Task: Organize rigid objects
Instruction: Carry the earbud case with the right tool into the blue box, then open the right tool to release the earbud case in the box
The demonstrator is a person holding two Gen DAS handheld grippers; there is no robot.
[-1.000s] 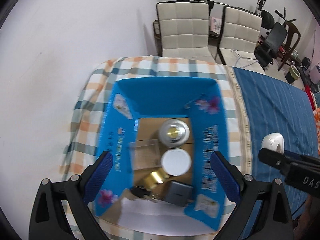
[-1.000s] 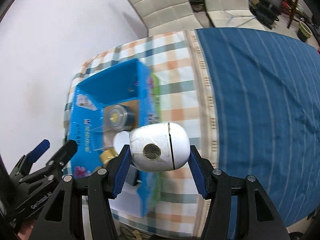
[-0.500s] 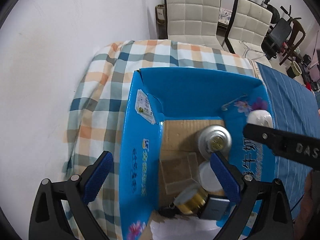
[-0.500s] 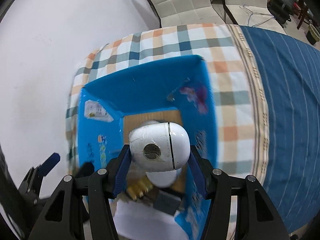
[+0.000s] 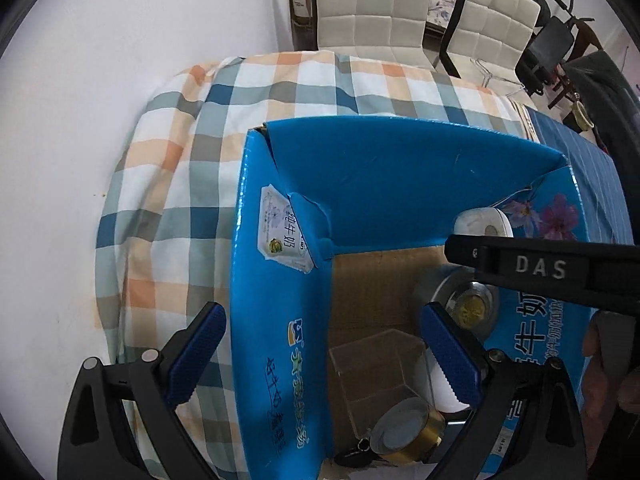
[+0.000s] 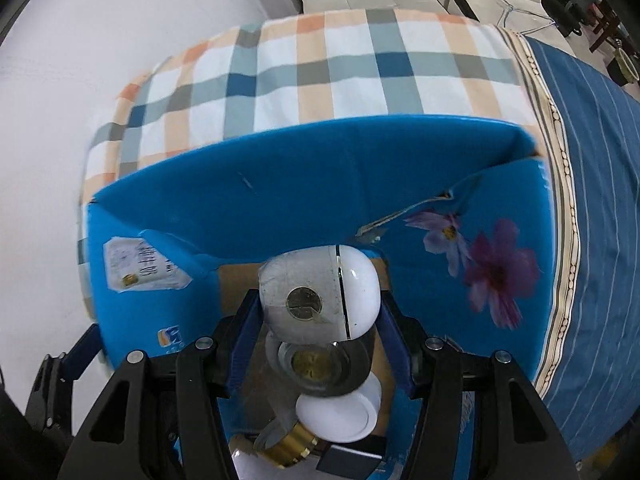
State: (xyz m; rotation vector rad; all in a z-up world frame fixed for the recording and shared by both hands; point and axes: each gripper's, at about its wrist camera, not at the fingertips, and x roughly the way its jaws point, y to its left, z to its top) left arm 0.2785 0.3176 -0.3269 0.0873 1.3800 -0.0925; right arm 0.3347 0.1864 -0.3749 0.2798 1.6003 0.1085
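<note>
White egg-shaped gadget (image 6: 320,298) pinched btwn right gripper (image 6: 318,338) pads, hanging over open blue box (image 6: 304,184) w/ round tins inside; left gripper (image 5: 320,360) spread wide, straddling box's left wall, nothing held

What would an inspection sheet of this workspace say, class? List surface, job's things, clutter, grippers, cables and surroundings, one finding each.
Surface: checked cloth meeting blue striped cloth.
Job's things: blue box holding a silver round tin, white lid, gold-rimmed tin, clear case.
Clutter: nothing seen.
Grippers: right gripper shut on white egg-shaped device over the box; left gripper open, astride the box wall.
Cables: nothing seen.
Surroundings: white wall, padded chairs.
</note>
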